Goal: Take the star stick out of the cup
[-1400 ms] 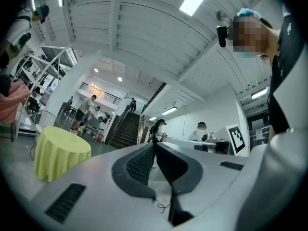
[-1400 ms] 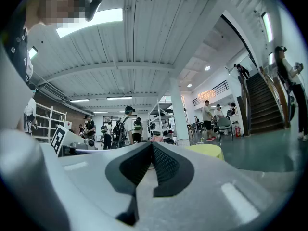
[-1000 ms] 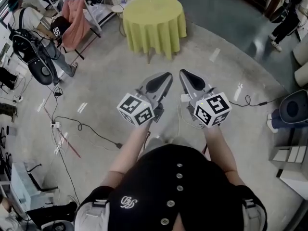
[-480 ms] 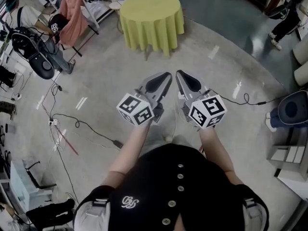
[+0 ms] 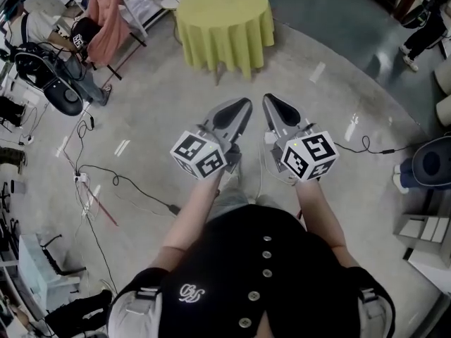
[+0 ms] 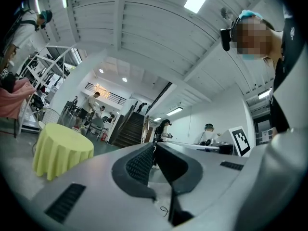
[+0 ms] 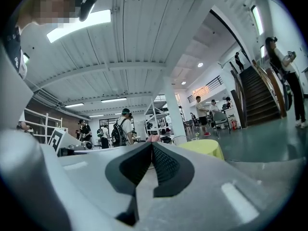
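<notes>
At mid-frame of the head view, the left gripper and right gripper hang side by side over the grey concrete floor, each with jaws pressed together on nothing. Neither cup nor star stick shows anywhere. The approach seems not yet begun; next, find the cup, perhaps near the round table draped in yellow-green cloth at upper centre.

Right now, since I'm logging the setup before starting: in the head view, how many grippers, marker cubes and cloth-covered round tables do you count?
Grippers: 2, the left gripper and the right gripper, both shut, empty
Marker cubes: 2, the left cube and the right cube
Cloth-covered tables: 1, the yellow-green round table
Total: 5
</notes>
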The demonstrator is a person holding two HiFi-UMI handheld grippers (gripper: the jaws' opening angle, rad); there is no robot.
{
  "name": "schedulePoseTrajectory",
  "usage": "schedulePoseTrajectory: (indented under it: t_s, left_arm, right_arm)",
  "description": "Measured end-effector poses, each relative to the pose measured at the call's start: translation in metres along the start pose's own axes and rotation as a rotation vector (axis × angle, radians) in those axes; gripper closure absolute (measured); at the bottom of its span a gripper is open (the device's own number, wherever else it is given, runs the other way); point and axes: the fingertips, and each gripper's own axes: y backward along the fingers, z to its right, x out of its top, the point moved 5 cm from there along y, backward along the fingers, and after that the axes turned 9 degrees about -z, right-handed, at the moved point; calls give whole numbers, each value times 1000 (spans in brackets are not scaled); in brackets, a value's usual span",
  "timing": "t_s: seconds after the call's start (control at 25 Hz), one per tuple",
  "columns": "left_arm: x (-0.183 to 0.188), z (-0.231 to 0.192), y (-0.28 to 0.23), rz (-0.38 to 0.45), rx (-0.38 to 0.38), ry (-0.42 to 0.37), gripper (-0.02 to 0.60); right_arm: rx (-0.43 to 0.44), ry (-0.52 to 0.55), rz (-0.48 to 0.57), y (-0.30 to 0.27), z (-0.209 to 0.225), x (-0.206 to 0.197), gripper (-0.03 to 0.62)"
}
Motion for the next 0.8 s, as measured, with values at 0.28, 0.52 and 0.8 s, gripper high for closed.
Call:
schedulePoseTrajectory:
  t_s: [0.28, 0.52, 0.8]
  left_arm:
    - [13, -61, -30, -3, -9, 9, 554]
    - [34, -135, -52, -25, -5, 34, 554]
    - [53, -196, -80, -52, -39, 45, 554]
  right_arm:
    - [9, -3, -10, -63, 28, 4, 589]
    - [-3, -11, -40, -131, 55, 13, 589]
    - [-30, -26, -48, -190, 83, 26, 589]
